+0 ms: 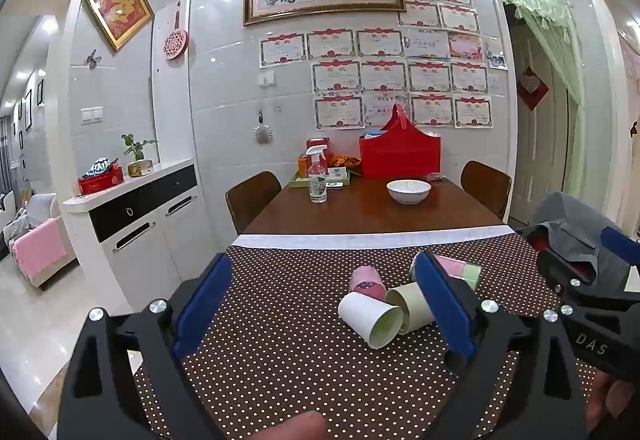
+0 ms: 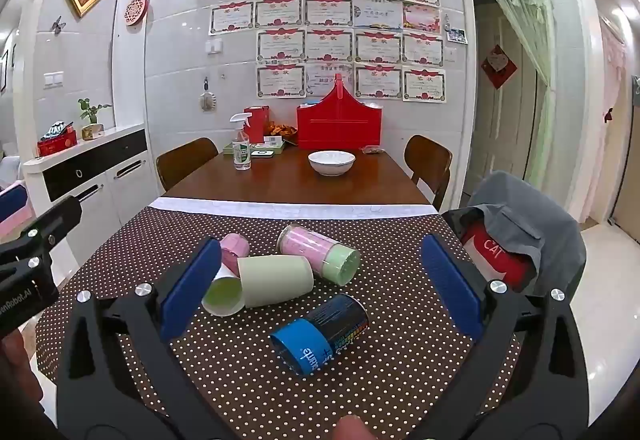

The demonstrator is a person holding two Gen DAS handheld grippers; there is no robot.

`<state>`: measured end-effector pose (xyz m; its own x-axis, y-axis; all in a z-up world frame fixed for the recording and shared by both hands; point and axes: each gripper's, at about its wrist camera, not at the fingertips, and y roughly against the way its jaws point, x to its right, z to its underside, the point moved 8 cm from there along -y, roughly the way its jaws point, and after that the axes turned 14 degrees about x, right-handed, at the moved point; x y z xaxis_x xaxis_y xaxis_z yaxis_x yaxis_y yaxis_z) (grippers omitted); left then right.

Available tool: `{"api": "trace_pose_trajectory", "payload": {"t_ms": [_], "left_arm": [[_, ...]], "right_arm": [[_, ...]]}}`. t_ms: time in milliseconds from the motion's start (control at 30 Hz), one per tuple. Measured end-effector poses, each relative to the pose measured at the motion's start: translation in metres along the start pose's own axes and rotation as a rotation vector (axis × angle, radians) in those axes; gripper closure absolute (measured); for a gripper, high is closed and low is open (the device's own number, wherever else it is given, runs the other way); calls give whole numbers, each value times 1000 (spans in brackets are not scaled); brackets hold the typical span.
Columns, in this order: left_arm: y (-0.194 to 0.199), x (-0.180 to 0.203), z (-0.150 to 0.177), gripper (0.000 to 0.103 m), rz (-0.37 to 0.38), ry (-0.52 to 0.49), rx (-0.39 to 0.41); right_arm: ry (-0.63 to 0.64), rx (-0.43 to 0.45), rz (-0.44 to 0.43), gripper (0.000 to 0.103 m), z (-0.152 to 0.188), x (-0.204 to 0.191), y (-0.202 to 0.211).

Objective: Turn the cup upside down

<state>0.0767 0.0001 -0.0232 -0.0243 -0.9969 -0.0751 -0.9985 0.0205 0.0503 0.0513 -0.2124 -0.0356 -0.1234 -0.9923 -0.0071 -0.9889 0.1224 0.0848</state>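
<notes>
Left gripper [image 1: 322, 306]: jaws are spread wide and nothing is grasped; it is held above the near part of the dotted cloth [image 1: 280, 360], aimed toward the cluster of cups

Right gripper [image 2: 320, 286]: likewise released, jaws wide apart with nothing between them; the blue-banded dark cup [image 2: 320, 336] is framed between its pads, which suggests that this cup is being lined up for the grasp

Cups: all are seen lying on their sides on the cloth, so none has been flipped yet; a white cup [image 2: 222, 294], a pale green cup [image 2: 276, 280] and a small pink cup [image 2: 236, 246] are bunched together and touching, and a pink-and-green tumbler [image 2: 318, 252] lies just behind them

Why the dark cup: it is judged the easiest pick, since it lies apart from the bunch and nearest the right gripper

Open room: bare cloth is seen in front of and to the right of the dark cup, enough for it to be set down on its mouth

Edges: the right edge of the cloth is close to a chair draped with a grey garment [image 2: 520, 216]; the bowl [image 2: 331, 162] and spray bottle [image 2: 241, 144] are well apart, on the bare wood beyond

Risk: a lying cup may be rolled by a one-sided touch
</notes>
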Motion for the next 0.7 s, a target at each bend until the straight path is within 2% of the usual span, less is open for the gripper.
{"api": "trace_pose_trajectory", "payload": {"t_ms": [400,633,700], "left_arm": [[-1,-6,-1,12,-25,-16,19],[-2,6,4,12,20,-12,31],[-3,7,5,4,33,-3,27]], "right_arm": [[-14,-5,-1,6,3,-1,-4],[-25,-5,-1,6,2,-1,-5],[-27,-6,-2,6,1,-1,-4]]}}
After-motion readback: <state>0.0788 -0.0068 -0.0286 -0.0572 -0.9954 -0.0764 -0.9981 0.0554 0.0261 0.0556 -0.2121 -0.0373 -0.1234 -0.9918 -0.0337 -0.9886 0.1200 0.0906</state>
